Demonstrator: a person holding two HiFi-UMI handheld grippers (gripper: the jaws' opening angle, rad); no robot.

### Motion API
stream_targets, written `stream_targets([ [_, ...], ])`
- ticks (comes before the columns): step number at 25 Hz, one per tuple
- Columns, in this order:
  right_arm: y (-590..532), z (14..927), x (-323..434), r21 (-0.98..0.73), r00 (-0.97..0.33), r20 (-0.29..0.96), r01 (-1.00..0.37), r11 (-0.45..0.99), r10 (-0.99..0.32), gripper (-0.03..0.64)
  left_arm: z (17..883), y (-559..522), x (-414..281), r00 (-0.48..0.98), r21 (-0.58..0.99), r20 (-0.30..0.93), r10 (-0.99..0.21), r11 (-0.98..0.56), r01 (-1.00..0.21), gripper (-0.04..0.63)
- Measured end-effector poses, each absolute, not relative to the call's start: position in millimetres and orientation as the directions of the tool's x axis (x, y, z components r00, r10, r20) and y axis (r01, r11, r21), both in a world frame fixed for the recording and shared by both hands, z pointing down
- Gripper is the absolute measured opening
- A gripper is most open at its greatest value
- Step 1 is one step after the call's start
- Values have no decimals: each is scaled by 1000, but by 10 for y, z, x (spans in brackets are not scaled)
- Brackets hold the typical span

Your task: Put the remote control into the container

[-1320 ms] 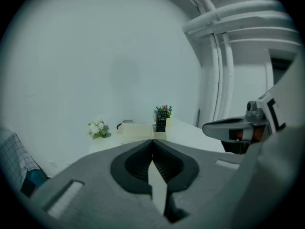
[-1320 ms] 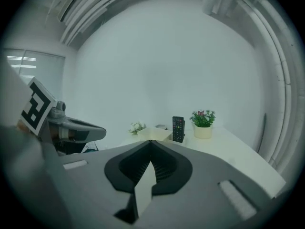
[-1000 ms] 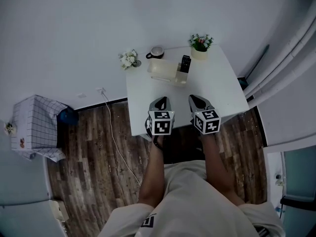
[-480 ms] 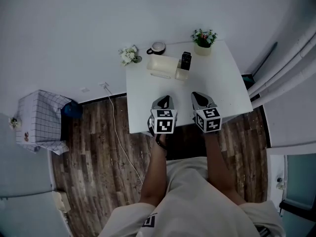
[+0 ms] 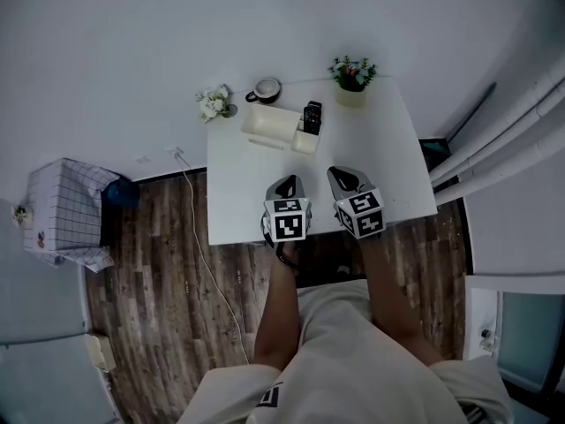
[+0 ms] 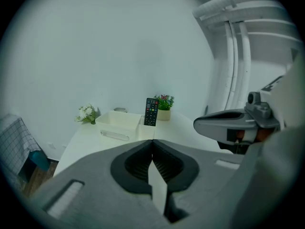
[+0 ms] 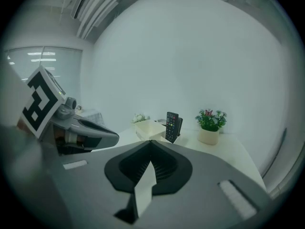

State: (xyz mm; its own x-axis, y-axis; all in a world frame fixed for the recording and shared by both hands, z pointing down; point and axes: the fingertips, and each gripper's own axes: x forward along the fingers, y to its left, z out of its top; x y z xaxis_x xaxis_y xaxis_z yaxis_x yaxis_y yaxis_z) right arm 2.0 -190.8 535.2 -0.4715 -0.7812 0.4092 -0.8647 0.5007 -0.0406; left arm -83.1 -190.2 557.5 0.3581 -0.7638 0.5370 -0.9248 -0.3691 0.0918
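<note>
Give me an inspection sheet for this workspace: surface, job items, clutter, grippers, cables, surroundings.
Surface: white table, set against the wall, near half bare.
Job's things: remote control stands upright in the small end compartment of the cream container.
Clutter: mug, white flowers and potted plant along the far edge.
Grippers: left gripper and right gripper both shut, holding nothing, over the table's near edge.
Cables: white cable runs from a wall socket across the wood floor.
Surroundings: checked-cloth-covered box at left; pipes at right.
</note>
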Motion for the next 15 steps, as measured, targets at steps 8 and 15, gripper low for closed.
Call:
stream_targets([
  [8, -2113, 5469, 342, -23, -529, 443, -814, 581, -724, 3, 5587, -2115, -550, 283, 108, 527, -801, -267, -958, 5],
  [15, -2171, 5416, 413, -23, -593, 388, -771, 636, -705, 3, 5652, -2067, -368, 216, 68, 531, -819, -213, -975, 5],
])
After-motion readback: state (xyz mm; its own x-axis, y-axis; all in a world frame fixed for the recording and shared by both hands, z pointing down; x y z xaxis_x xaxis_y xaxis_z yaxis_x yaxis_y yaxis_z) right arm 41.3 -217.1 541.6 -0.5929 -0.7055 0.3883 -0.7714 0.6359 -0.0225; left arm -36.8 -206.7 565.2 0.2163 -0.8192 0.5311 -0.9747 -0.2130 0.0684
